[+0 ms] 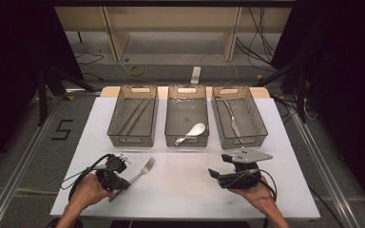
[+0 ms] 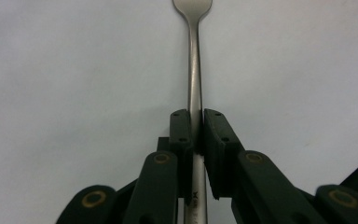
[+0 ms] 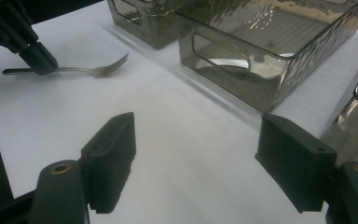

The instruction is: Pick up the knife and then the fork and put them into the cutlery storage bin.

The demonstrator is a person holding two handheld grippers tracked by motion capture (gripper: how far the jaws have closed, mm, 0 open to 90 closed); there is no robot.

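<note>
Pinching the fork (image 2: 195, 79) by its handle, the left gripper (image 2: 195, 135) has its jaws pressed onto the metal roughly midway along the shaft, with the tines pointing away toward the bins. From the high view the fork (image 1: 145, 169) sits low over the white table (image 1: 185, 190), near its front left part, well short of the three smoky plastic bins. The left bin (image 1: 133, 121) holds what look like long thin sticks, the middle bin (image 1: 186, 118) a pale spoon (image 1: 191, 133), and the right bin (image 1: 239, 121) a knife-like piece, so the fork probably belongs with one of those, though which is not certain. To do the lift well, keep the grip square on the flat of the handle so it cannot swivel, raise it level before travelling, and clear the near wall of the chosen bin before lowering. The right gripper (image 3: 200, 163) hovers over bare table with its jaws spread wide, holding nothing, and should stay out of the carrying path.
</note>
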